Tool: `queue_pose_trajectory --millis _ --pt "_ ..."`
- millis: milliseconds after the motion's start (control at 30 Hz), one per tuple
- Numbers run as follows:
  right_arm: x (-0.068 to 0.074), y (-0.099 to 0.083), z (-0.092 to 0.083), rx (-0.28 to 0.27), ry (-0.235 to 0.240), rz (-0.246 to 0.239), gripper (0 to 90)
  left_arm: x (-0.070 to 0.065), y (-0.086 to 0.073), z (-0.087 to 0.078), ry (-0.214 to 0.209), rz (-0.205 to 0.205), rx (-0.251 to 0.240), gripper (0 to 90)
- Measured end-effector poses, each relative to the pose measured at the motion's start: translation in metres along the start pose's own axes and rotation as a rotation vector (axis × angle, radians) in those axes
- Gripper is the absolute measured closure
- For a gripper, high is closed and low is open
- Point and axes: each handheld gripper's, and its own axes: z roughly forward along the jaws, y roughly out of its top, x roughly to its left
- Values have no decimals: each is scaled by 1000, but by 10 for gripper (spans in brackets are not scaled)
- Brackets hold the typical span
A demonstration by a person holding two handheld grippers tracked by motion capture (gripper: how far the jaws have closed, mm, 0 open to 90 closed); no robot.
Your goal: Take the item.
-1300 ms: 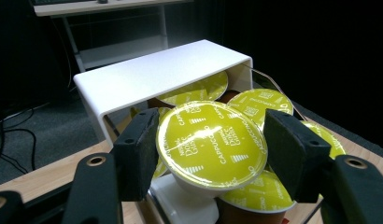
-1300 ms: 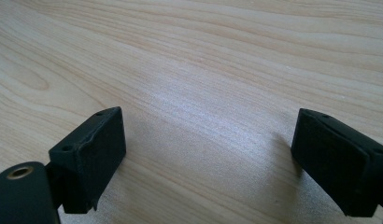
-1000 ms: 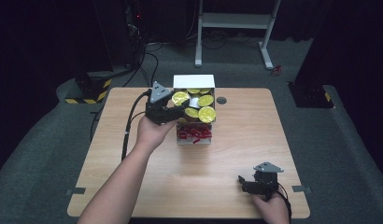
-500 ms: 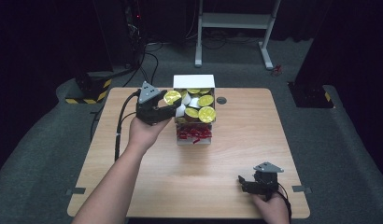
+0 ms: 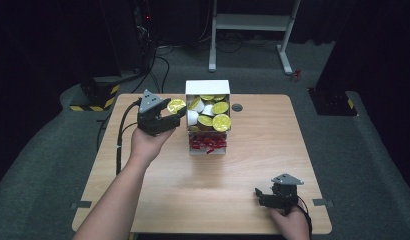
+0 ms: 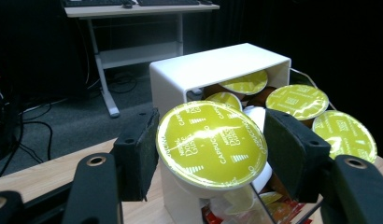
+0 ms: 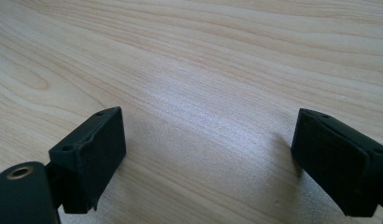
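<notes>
A white open-fronted box stands at the back middle of the wooden table, with several yellow-lidded coffee capsules piled in it and red packets in its lower part. My left gripper is just left of the box, shut on one yellow-lidded capsule. In the left gripper view this capsule sits between the two pads, lid facing the camera, with the box behind it. My right gripper rests low near the table's front right, open, with bare wood between its jaws.
A small dark round grommet is set in the table right of the box. Beyond the far edge are a white desk frame, cables and dark equipment on grey carpet. Bare wood lies between box and right gripper.
My left gripper has drawn leftwards away from the box's front, carrying the yellow-lidded capsule with it. The right gripper has stayed put.
</notes>
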Motion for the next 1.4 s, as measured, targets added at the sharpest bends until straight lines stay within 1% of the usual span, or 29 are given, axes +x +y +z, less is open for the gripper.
queue_pose_trajectory --millis 233,800,867,1400 --pt "0 0 0 -1 0 -3 101 7 -7 -2 13 -18 6 381" --pt "0 0 0 0 0 0 101 27 -26 -7 55 -29 42 381" --pt "0 0 0 0 0 0 101 28 -27 -7 56 -33 43 381" --pt "0 0 0 0 0 0 101 43 -53 -5 75 -67 80 382"
